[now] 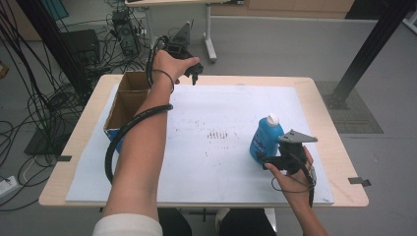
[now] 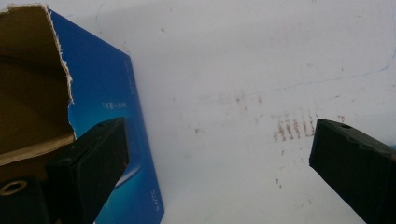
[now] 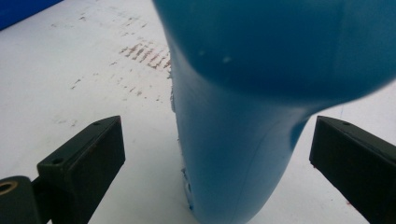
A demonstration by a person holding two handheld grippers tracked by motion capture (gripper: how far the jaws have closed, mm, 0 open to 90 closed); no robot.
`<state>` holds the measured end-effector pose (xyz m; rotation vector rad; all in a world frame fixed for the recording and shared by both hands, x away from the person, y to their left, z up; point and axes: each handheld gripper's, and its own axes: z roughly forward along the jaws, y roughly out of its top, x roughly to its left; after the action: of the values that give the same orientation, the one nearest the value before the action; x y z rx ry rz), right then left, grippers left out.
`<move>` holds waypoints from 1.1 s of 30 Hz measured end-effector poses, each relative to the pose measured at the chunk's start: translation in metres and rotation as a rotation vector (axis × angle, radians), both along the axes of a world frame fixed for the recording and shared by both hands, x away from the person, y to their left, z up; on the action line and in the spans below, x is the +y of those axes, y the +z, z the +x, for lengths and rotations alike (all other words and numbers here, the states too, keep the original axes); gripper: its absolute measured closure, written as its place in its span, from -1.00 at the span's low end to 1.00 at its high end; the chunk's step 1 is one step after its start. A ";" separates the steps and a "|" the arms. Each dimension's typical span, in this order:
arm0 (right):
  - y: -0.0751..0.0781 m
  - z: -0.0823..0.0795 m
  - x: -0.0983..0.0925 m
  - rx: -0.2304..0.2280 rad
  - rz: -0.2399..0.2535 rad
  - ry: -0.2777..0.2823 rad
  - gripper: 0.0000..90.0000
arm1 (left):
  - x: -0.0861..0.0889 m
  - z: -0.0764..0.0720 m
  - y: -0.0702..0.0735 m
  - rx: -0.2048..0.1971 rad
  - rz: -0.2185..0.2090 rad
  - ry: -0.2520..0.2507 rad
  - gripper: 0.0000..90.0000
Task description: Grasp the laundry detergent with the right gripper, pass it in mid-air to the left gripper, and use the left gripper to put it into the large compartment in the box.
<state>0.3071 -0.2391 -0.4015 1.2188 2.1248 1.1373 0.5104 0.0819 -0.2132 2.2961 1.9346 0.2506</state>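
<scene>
- High view: the blue bottle [image 1: 266, 138] stands upright on the white sheet [image 1: 221, 147] of the tabletop [image 1: 329, 123], at its right side. The right tongs [image 1: 269, 161] sit just on the person's side of it, far nearer than the left tongs [image 1: 195, 73], raised by the cardboard box [image 1: 129, 101].
- Left gripper view: jaws spread wide, holding nothing, beside the box's blue wall.
- Right gripper view: the bottle's long axis rises between the released jaws, neither seen touching; closing should grip it.
</scene>
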 end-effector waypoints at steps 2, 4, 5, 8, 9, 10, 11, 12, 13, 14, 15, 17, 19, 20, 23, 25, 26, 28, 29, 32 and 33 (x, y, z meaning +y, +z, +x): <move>0.000 0.001 0.000 0.002 0.004 0.000 -0.93 | -0.001 0.000 0.000 -0.001 0.001 -0.001 -0.88; -0.001 0.002 0.000 -0.002 0.001 0.000 -0.94 | -0.002 0.000 0.001 -0.001 0.000 -0.002 -0.88; -0.001 0.002 0.000 -0.003 0.004 0.000 -0.94 | -0.002 0.000 0.001 -0.002 0.000 0.000 -0.88; -0.002 0.003 0.001 -0.005 0.002 0.005 -0.93 | -0.002 0.001 0.001 0.000 0.000 -0.003 -0.88; -0.002 0.004 0.001 -0.006 0.007 0.006 -0.94 | -0.003 0.001 0.001 0.000 0.000 -0.004 -0.88; -0.002 0.004 0.001 -0.006 0.007 0.006 -0.94 | -0.003 0.001 0.001 0.000 0.000 -0.004 -0.88; -0.002 0.005 0.001 -0.005 0.009 0.004 -0.94 | -0.003 0.001 0.001 -0.001 -0.001 -0.003 -0.88; -0.002 0.005 0.001 -0.007 0.009 0.004 -0.94 | -0.003 0.001 0.000 -0.002 -0.002 -0.001 -0.88; -0.002 0.005 0.001 -0.007 0.011 0.005 -0.94 | -0.003 0.001 0.000 0.000 -0.001 -0.001 -0.88; -0.003 0.006 0.001 -0.011 0.010 0.005 -0.94 | -0.003 0.001 0.000 -0.001 0.000 -0.001 -0.88; -0.003 0.007 0.001 -0.012 0.012 0.002 -0.93 | -0.003 0.002 0.000 -0.002 -0.001 0.001 -0.88; -0.004 0.007 0.000 -0.020 0.014 -0.002 -0.94 | -0.003 0.002 0.000 0.001 0.000 -0.001 -0.88; -0.005 0.007 0.000 -0.018 0.017 0.000 -0.93 | -0.003 0.002 0.000 0.000 -0.001 0.000 -0.88; -0.005 0.007 0.000 -0.018 0.017 0.000 -0.93 | -0.003 0.002 0.000 0.000 -0.001 0.000 -0.88; -0.005 0.007 0.001 -0.021 0.018 0.003 -0.93 | -0.004 0.002 0.000 -0.001 0.001 0.000 -0.88; -0.005 0.007 0.001 -0.024 0.017 0.005 -0.93 | -0.004 0.002 0.000 0.002 0.004 -0.004 -0.88; -0.005 0.007 0.001 -0.023 0.019 0.006 -0.93 | -0.005 0.002 0.000 0.000 0.003 -0.002 -0.88; -0.005 0.007 0.002 -0.026 0.018 0.006 -0.93 | -0.006 0.003 0.000 -0.001 0.002 -0.002 -0.88; -0.006 0.007 0.002 -0.031 0.020 0.004 -0.93 | -0.006 0.003 0.001 -0.001 0.002 -0.006 -0.88; -0.006 0.007 0.002 -0.034 0.023 0.004 -0.93 | -0.007 0.003 0.001 -0.002 0.002 -0.005 -0.88; -0.006 0.007 0.002 -0.038 0.021 0.005 -0.93 | -0.008 0.003 0.001 0.000 0.003 -0.007 -0.88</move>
<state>0.3138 -0.2372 -0.4073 1.1921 2.0944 1.1783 0.5131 0.0743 -0.2118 2.3043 1.9267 0.2529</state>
